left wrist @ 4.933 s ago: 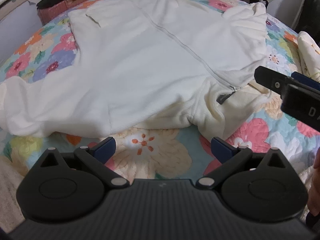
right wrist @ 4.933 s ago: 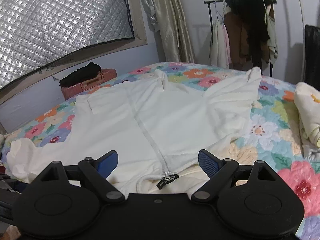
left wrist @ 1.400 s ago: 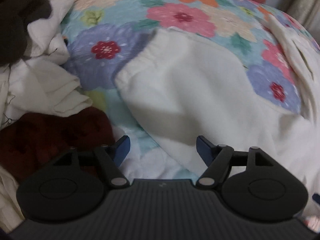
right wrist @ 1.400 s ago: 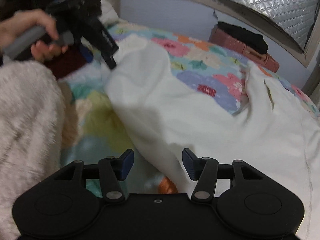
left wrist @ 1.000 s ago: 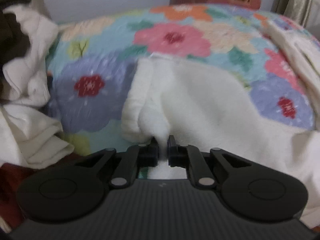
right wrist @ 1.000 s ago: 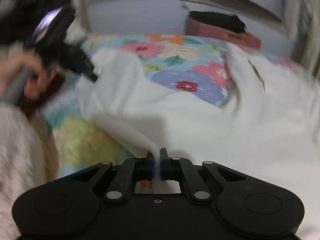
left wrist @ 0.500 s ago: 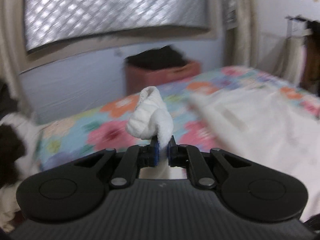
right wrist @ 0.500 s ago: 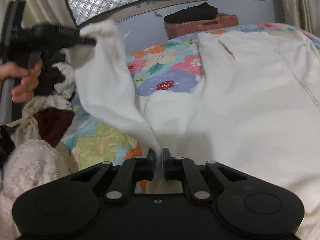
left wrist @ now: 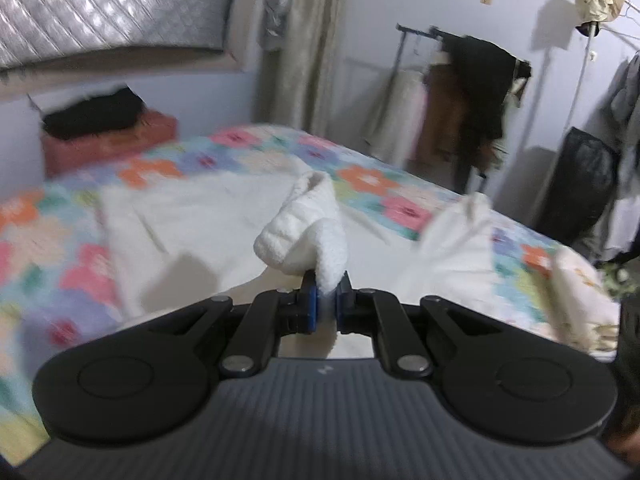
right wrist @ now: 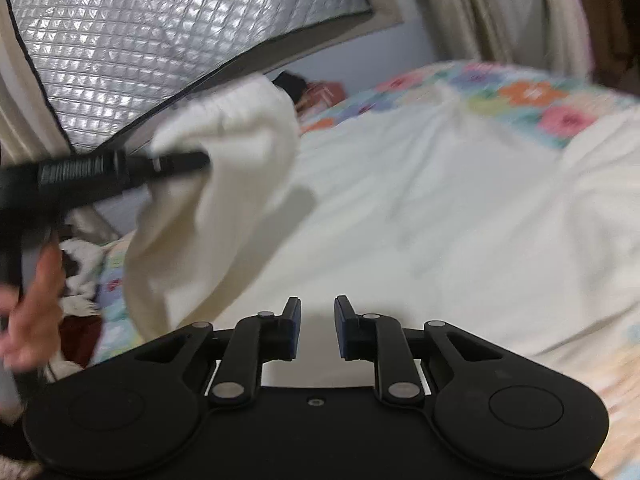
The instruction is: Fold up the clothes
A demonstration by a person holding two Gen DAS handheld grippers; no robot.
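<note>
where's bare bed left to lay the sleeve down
Bare floral quilt shows left of the white zip jacket, before the red box, and in a strip beyond it toward the clothes rack. The middle is all jacket. The left hand-held gripper holds the sleeve; clothes crowd the right edge.

No readable text, labels, brands or numbers. Pale raised lettering runs along the left gripper's black body, too blurred to make out.

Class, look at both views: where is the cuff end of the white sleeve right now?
The sleeve cuff is pinched in the left gripper, lifted above the white jacket on the floral bed; in the right wrist view it hangs at upper left.
</note>
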